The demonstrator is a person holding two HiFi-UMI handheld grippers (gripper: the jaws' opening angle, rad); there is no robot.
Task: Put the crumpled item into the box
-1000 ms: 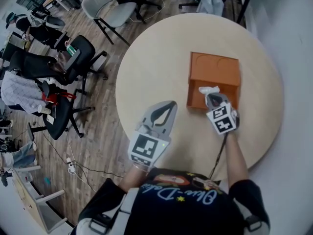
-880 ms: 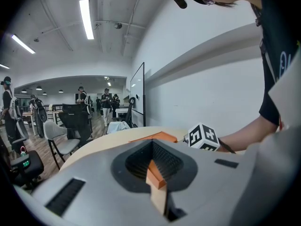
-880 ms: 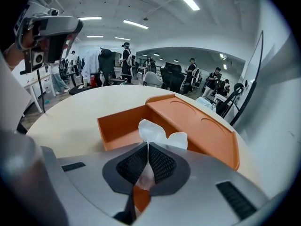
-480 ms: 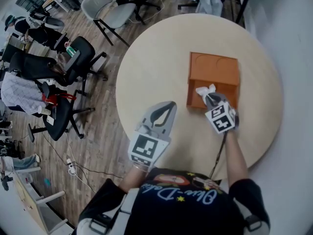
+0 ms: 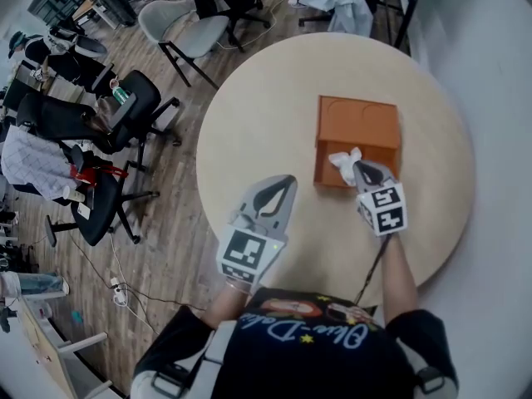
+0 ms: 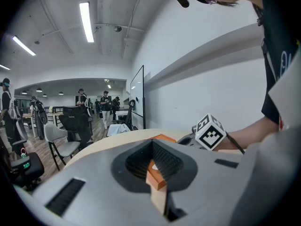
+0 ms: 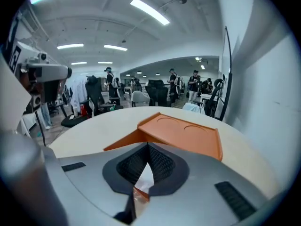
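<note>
Now, at the 7 o'clock edge of the round table (image 5: 249, 115), the left gripper (image 5: 283, 185) hovers with its jaws pressed together on nothing. Toward 3 o'clock from the table's centre sits the orange box (image 5: 359, 123). At the box's 6 o'clock edge, the white crumpled item (image 5: 344, 162) is pinched between the closed jaws of the right gripper (image 5: 360, 168), which reaches in from 5 o'clock.

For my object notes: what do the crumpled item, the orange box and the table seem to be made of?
The crumpled item is probably thin paper or tissue: white, matte, sharply creased. The box looks like moulded plastic, smooth orange with round recesses pressed into its top, though coated card is possible. The table seems pale laminate or wood, even and matte.
</note>
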